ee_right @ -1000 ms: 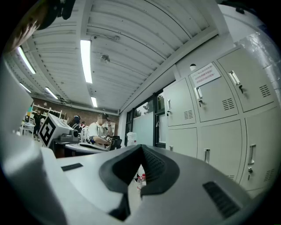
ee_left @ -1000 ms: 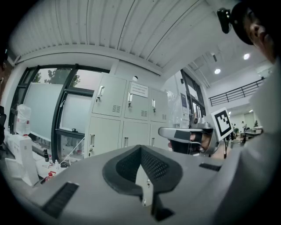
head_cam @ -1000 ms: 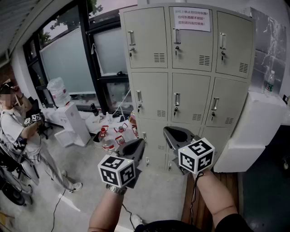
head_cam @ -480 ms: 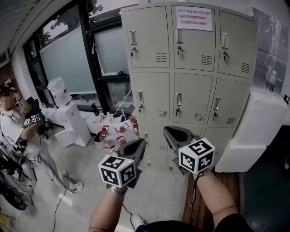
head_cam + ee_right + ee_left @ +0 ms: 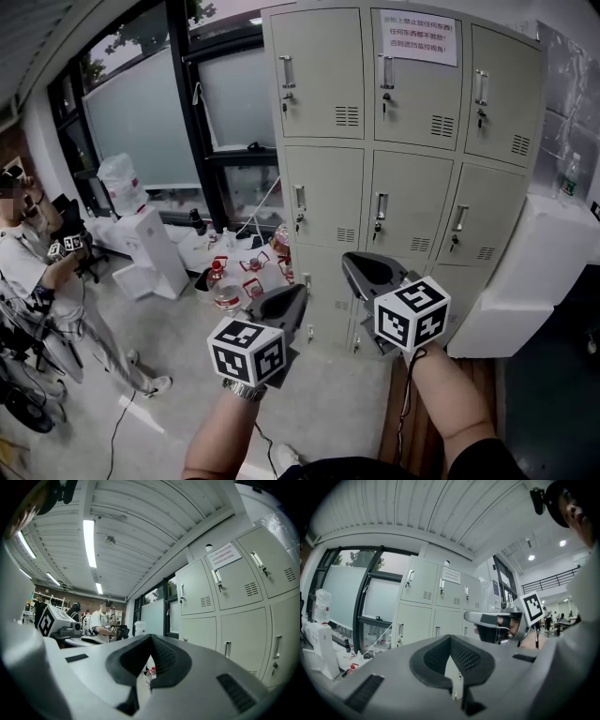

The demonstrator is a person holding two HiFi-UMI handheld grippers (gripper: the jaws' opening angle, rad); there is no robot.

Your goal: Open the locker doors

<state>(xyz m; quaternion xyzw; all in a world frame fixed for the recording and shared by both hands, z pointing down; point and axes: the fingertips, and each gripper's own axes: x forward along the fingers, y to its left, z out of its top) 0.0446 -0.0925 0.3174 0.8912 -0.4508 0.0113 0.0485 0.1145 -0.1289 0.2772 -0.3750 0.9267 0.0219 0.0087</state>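
Lockers [image 5: 328,197] stood ahead, handles upright; right gripper [image 5: 367,274] looked nearer than left gripper [image 5: 286,305], both jaws pressed together, empty

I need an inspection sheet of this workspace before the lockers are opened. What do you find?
Surface: grey floor.
Job's things: lockers, visible doors all shut; paper notice on top middle door.
Clutter: bottles on the floor by the window; white box beside them.
Grippers: left gripper and right gripper both shut, empty, short of the doors.
Cables: thin cable on the floor at left; white cable hanging beside the lockers.
Surroundings: person at left; windows.
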